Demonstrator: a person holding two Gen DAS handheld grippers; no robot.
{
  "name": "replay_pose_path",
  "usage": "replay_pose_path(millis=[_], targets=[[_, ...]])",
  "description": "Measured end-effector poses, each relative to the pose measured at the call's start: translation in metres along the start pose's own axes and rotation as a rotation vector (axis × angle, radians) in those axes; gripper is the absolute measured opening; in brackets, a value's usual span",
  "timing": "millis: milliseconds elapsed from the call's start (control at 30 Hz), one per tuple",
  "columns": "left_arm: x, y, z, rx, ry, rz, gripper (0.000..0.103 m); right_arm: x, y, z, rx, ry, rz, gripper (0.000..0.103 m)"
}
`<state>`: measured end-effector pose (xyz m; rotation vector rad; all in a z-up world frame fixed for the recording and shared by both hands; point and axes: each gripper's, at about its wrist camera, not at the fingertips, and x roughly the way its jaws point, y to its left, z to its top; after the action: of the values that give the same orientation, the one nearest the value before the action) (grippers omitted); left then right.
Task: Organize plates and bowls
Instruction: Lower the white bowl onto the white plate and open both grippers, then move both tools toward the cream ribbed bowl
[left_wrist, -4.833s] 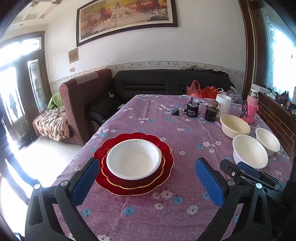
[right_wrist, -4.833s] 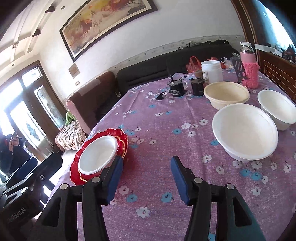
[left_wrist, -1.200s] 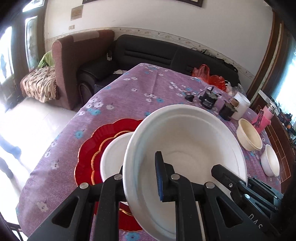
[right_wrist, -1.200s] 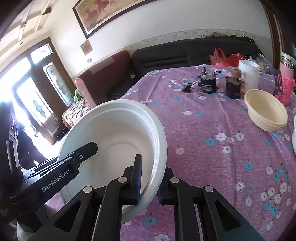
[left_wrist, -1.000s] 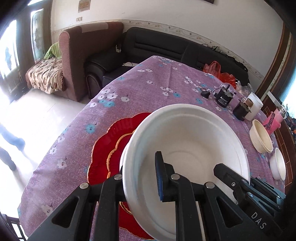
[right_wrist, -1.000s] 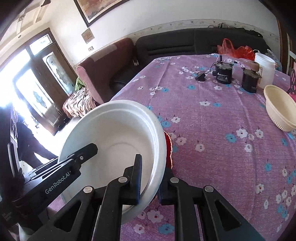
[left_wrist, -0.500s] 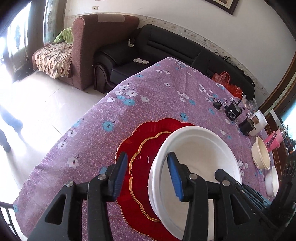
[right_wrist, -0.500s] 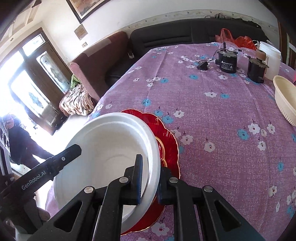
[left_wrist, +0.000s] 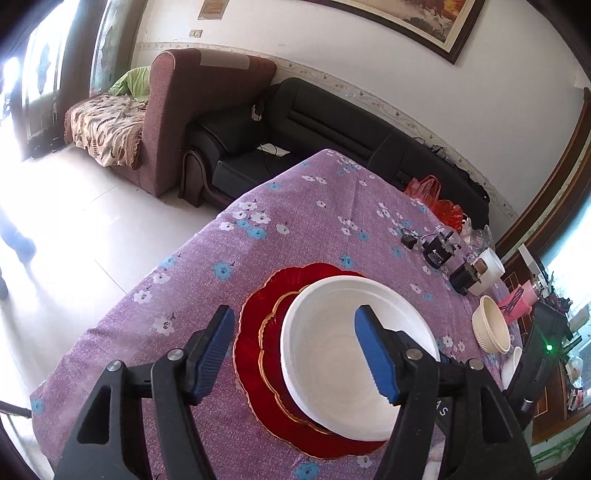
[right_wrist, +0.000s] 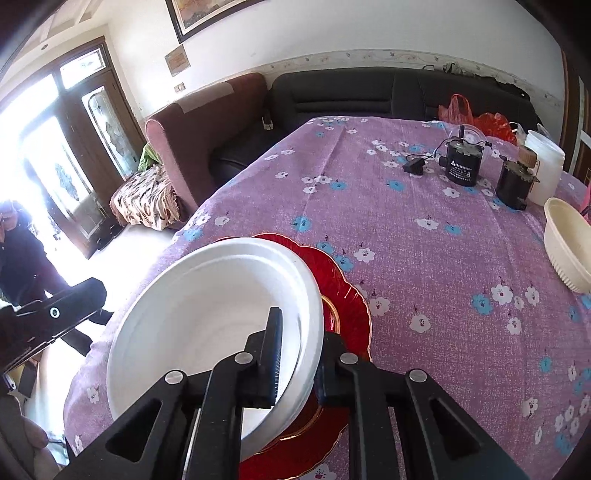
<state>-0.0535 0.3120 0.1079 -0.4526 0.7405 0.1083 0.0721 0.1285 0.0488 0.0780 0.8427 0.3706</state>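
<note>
We are pinching the light, stiff-looking white bowl (right_wrist: 207, 314) by its rim with the right gripper (right_wrist: 297, 365), left gripper (left_wrist: 295, 350) gaping empty.

A large white bowl (left_wrist: 343, 343) sits nested on a stack of two scalloped red plates (left_wrist: 258, 332) (the upper, smaller one gold-rimmed) near the front edge of the desk (left_wrist: 295, 221), which wears a purple flowered cloth. A second white rim shows just beneath the bowl's own in the right wrist view. Its near rim is pinched between black fingers (right_wrist: 273, 354). Well apart, at the desk's right side, stand a ribbed cream bowl (right_wrist: 565, 243) and a small white bowl (left_wrist: 511, 369).
</note>
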Motion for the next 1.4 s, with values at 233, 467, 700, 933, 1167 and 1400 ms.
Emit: replay_pose_path(millis=[233,467,700,933,1167,1400], targets=[[-0.031,-0.004,-0.009,0.018,-0.075,0.001,0.071,-0.010,-0.006,0.002,0.019,-0.063,-0.022,0.056],[-0.058,-0.028,-0.025,0.100,-0.180,0.072,0.081,-0.055,-0.017,0.003,0.067,-0.151,0.027,0.061],[-0.072,-0.066,-0.046,0.223,-0.255,0.127,0.090,-0.094,-0.040,-0.021,0.086,-0.190,0.021,0.067],[-0.061,-0.097,-0.064,0.288,-0.196,0.102,0.090,-0.113,-0.071,-0.060,0.128,-0.184,-0.010,0.067],[-0.058,-0.124,-0.081,0.362,-0.172,0.104,0.090,-0.127,-0.110,-0.083,0.205,-0.181,-0.036,0.068],[-0.053,-0.156,-0.095,0.436,-0.151,0.097,0.090,-0.138,-0.140,-0.090,0.263,-0.200,-0.050,0.068]])
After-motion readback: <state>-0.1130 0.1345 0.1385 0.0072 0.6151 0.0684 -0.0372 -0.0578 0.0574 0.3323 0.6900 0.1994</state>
